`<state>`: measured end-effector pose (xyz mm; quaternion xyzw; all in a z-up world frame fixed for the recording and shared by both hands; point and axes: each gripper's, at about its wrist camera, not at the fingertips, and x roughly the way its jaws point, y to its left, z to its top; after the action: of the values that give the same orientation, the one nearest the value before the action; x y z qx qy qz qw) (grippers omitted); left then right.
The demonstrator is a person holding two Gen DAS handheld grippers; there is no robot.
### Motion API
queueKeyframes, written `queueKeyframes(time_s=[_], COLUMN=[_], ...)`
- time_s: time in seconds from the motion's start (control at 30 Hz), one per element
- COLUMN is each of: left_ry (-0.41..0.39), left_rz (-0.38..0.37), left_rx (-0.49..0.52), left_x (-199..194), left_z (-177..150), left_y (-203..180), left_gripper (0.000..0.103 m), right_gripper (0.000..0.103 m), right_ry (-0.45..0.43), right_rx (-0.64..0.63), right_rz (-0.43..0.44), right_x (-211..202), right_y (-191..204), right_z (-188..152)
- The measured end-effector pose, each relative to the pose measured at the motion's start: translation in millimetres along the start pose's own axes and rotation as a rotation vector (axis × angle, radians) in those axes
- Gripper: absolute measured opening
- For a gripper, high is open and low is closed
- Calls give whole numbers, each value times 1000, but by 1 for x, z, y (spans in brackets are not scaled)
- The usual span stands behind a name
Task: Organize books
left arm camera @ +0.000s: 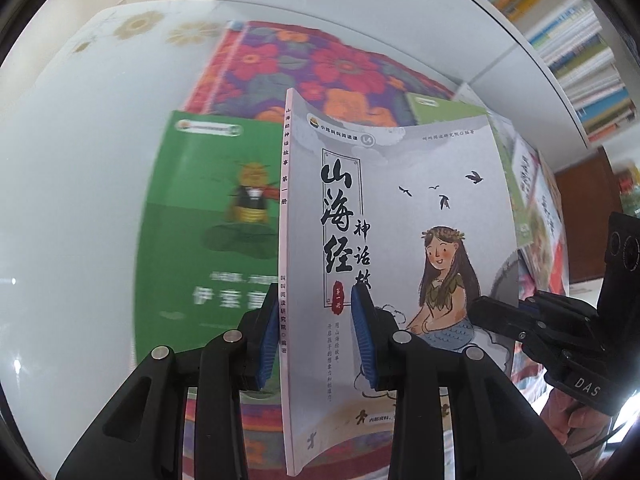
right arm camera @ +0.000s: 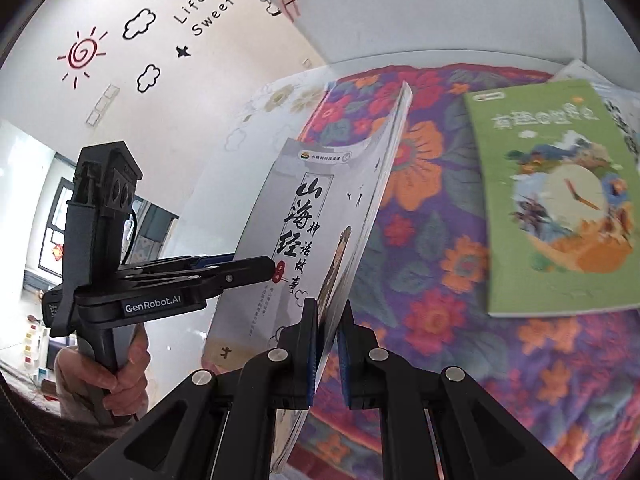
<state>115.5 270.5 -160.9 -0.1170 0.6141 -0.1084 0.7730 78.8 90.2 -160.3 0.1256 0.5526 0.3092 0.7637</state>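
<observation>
A thin grey picture book [left arm camera: 400,208] with black brush lettering and a long-haired girl on its cover is held upright in the air by both grippers. My left gripper [left arm camera: 316,332] is shut on it near the spine, one blue pad [left arm camera: 364,336] pressing the front cover. In the right wrist view the left gripper [right arm camera: 256,266] clamps the same grey book [right arm camera: 304,216] from the side. My right gripper [right arm camera: 329,336] is shut on the book's lower edge, and the pages bow above it. The right gripper [left arm camera: 492,316] also shows at the book's right edge.
A dark green book [left arm camera: 208,220] lies flat on the white table [left arm camera: 60,160]. A light green book [right arm camera: 552,200] rests on the floral cloth [right arm camera: 432,240], with more books [left arm camera: 536,208] beside it. A full bookshelf [left arm camera: 580,40] stands behind. A hand [right arm camera: 120,380] grips the left handle.
</observation>
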Motion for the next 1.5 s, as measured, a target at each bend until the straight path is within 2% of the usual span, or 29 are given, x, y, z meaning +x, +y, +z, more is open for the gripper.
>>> queueKeyframes(time_s=[0.5,0.63,1.07,1.23,1.5], left_ry=[-35,-35,-40,-36,-26], left_rz=[19,2,-6,9,37], left_rx=[-100,-131,-169,-155,-188], left_x=[5,8,10,8,7], left_z=[13,16,17,19,18], left_y=[67,82,101,99,107], left_gripper=[30,30,30,33,35], right_gripper=[9,9,10,11,13], right_ry=[29,36,70,70,74], right_rx=[-1,6,79,102,123], right_rz=[35,31,38,36,33], right_x=[66,79,101,102,104], right_y=[23,25,13,11,8], right_z=[28,30,31,25,22])
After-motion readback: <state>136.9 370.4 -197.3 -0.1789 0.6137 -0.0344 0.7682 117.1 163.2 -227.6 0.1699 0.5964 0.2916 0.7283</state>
